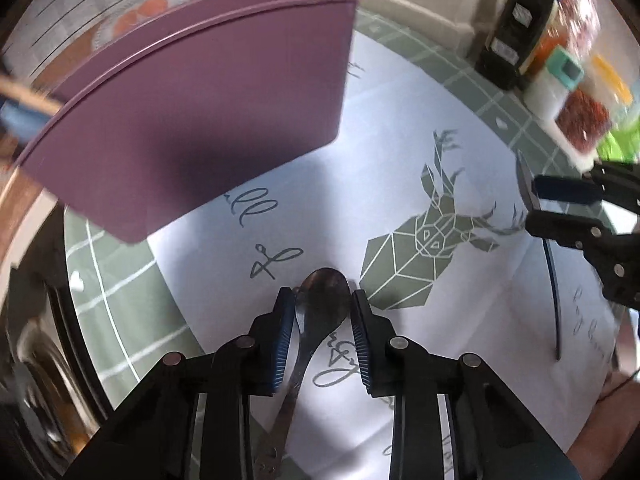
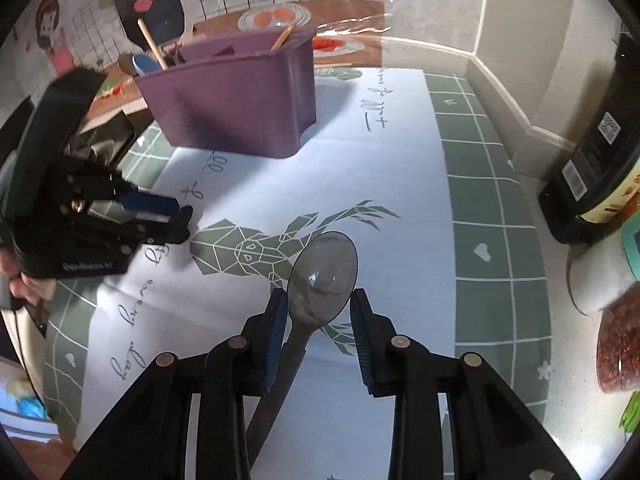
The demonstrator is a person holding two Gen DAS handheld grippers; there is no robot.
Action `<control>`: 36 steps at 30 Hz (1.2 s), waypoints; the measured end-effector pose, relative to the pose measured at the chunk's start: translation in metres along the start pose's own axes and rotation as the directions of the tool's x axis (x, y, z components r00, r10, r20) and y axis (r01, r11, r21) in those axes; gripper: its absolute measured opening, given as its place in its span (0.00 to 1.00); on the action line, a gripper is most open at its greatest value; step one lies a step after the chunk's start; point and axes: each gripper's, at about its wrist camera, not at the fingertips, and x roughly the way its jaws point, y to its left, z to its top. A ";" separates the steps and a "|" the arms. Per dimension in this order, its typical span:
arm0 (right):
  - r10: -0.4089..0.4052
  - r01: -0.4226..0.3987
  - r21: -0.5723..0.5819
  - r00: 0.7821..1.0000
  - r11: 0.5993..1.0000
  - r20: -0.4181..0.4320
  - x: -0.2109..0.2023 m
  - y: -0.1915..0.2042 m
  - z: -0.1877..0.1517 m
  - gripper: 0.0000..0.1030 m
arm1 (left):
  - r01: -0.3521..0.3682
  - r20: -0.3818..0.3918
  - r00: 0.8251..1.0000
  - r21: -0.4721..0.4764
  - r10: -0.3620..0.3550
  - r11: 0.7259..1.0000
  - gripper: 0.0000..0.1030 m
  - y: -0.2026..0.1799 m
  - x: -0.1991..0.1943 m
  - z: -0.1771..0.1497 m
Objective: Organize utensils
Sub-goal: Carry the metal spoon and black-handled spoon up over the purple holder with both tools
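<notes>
Left gripper (image 1: pixel 323 300): jaws spread, a metal spoon (image 1: pixel 320 300) sits between the pads, bowl forward. Left pad looks to touch the bowl edge, gap on the right side, so not clamped; can't tell if the spoon is lifted or lying on the white deer-print mat (image 1: pixel 400 160). Handle end runs under the gripper body and out of frame at the bottom.

Right gripper (image 2: pixel 319 304): also spread, with a darker, glossy grey spoon (image 2: pixel 322 272) between the pads, bowl forward and tilted a bit right. Handle passes beside the left pad and disappears under the body. Contact with the pads is not clear.

In the left wrist view the right gripper shows at the right edge, fingers around a thin edge-on blade shape; blurred.

Purple utensil caddy (image 2: pixel 240 100) stands at the far end of the mat, ahead of both grippers, well apart from both spoons. Wooden sticks (image 2: pixel 152 44) poke out of it; contents otherwise hidden by the walls. In the left view the caddy wall fills the upper left, close and motion-blurred.

Right edge: dark bottle (image 2: pixel 596 152) and food containers (image 1: pixel 576 116), cropped and blurred, labels unreadable
</notes>
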 end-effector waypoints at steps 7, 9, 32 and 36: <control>0.009 -0.009 -0.012 0.998 1.000 0.054 -0.015 0.010 0.006 0.28 | 0.042 0.205 0.979 -0.231 0.007 0.972 0.29 0.015 -0.039 -0.034; 0.012 -0.010 -0.026 0.997 1.000 0.070 -0.020 0.015 0.007 0.28 | 0.041 0.274 0.961 -0.275 0.037 0.961 0.29 0.013 -0.054 -0.042; 0.096 -0.082 -0.079 0.978 0.993 0.187 -0.060 0.027 0.057 0.13 | 0.057 0.577 0.789 -0.415 0.214 0.908 0.29 0.028 -0.159 -0.024; 0.167 -0.165 -0.022 0.983 0.986 0.082 -0.011 0.022 0.050 0.42 | 0.061 0.566 0.794 -0.438 0.222 0.897 0.29 0.032 -0.156 -0.030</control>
